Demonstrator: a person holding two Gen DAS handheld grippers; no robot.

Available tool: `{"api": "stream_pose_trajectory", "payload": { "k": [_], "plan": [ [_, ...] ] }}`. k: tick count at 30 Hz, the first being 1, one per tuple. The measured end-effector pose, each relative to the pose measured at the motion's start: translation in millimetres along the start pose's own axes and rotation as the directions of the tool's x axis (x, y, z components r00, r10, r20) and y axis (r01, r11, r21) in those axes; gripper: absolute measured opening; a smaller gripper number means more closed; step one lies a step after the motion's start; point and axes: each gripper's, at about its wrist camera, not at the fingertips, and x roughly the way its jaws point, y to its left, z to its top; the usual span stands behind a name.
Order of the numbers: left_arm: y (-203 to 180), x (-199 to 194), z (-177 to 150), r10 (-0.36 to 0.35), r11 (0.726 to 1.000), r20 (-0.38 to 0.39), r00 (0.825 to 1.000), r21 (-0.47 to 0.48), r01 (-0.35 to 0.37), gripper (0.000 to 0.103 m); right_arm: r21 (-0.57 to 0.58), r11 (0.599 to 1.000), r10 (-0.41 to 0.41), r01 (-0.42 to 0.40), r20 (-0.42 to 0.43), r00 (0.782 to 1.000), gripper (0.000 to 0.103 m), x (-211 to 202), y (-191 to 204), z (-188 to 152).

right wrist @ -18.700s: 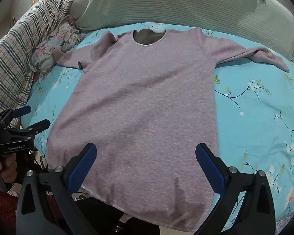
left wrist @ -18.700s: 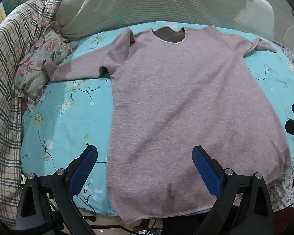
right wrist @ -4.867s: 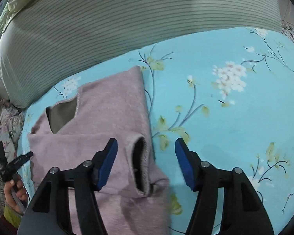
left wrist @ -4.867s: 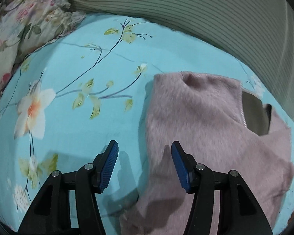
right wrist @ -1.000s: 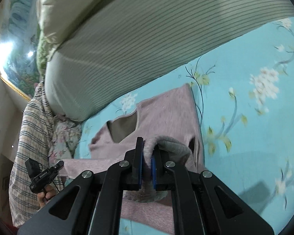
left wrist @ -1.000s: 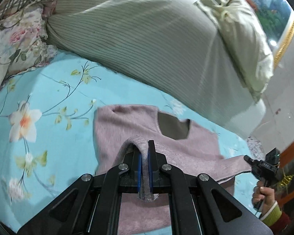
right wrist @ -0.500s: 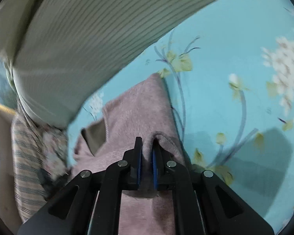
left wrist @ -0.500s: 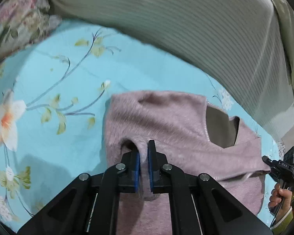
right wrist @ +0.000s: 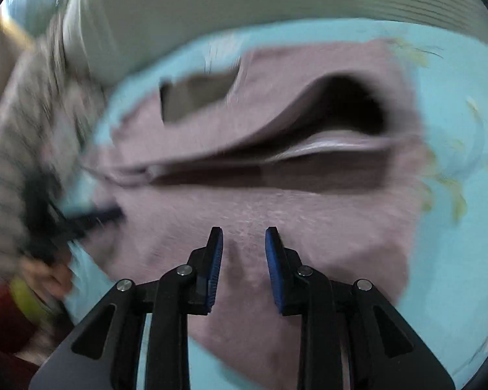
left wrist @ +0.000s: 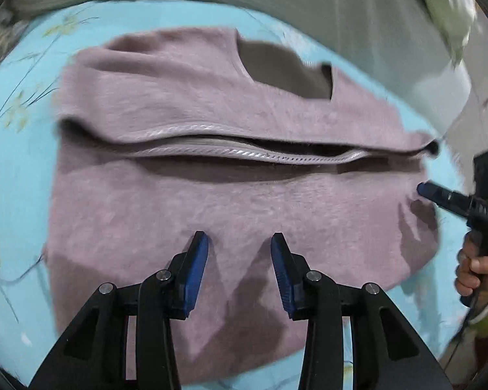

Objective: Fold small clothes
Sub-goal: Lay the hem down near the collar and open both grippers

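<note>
A small mauve knit top [left wrist: 211,208] lies folded on the turquoise floral bedsheet [left wrist: 13,169], its neckline [left wrist: 283,68] toward the pillow. The upper part is doubled over the body, and its stitched hem [left wrist: 231,151] runs across the middle. My left gripper [left wrist: 239,247] is open and empty just above the near part of the top. My right gripper [right wrist: 244,240] is open and empty over the same garment [right wrist: 309,201], and it also shows at the right edge of the left wrist view [left wrist: 452,200]. The right wrist view is blurred.
A striped grey-green pillow [left wrist: 341,6] lies behind the top. A plaid blanket [right wrist: 13,149] is at the left of the right wrist view. The person's hand [left wrist: 478,269] holds the other gripper's handle.
Both grippers have opened and let go of the top's folded edge. They have pulled back toward me, and the doubled layer now lies across the body of the top.
</note>
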Motion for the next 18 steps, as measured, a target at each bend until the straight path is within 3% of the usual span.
{"api": "stream_pose_trajectory", "payload": {
  "k": [4,7,11,15,18],
  "plan": [
    [0.7,12.7,33.7,0.056,0.998,0.015,0.998,0.025,-0.056,0.041,-0.045,0.994,-0.1,0.102,0.049,0.994,0.027,12.0,-9.7,37.4],
    [23.3,17.3,67.8,0.083,0.996,0.051,0.995,-0.037,-0.081,0.028,0.036,0.991,-0.129,0.125,0.133,0.983,0.026,3.5,-35.5,75.1],
    [53.7,14.2,106.0,0.149,0.982,0.107,0.983,-0.134,-0.134,0.028,0.207,0.963,-0.219,0.171,0.243,0.945,0.027,-18.2,-70.1,110.9],
    [75.4,1.6,115.5,0.183,0.963,0.144,0.973,-0.225,-0.148,0.03,0.306,0.948,-0.186,0.092,0.293,0.938,0.027,-38.4,-84.4,106.7],
    [80.8,-13.4,92.9,0.19,0.95,0.16,0.969,-0.278,-0.14,0.041,0.296,0.953,-0.155,0.064,0.295,0.943,0.027,-44.9,-76.3,87.7]
  ]
}}
